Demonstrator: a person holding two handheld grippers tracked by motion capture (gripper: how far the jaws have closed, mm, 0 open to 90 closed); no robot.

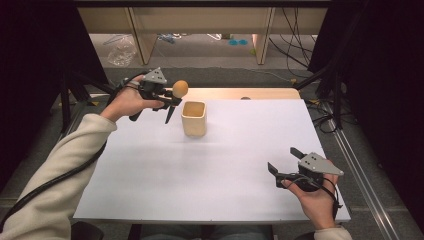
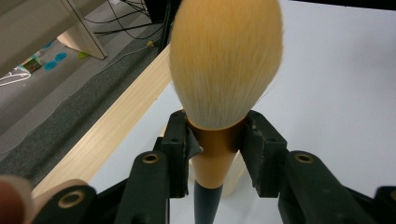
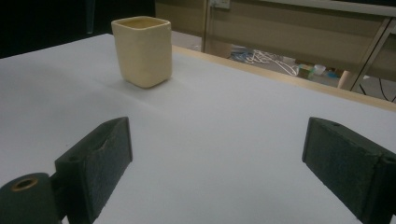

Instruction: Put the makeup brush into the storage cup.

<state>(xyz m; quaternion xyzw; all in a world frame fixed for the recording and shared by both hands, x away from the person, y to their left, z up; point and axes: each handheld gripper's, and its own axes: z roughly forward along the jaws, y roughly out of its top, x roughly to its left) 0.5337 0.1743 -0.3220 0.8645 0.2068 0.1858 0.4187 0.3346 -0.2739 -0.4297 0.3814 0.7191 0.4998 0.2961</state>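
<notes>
Two grippers are in your hands. Nearest you, at the lower right of the high view, your right gripper hovers low over the white table sheet, its jaws spread wide with nothing between them. Farther off, at upper left, your left gripper is clamped on the orange ferrule of a fluffy, orange-tipped makeup brush; its dark handle is cut off at the bottom edge of the left gripper view. Just right of that brush stands the cream square ceramic cup, whose inside is too shadowed to make out.
</notes>
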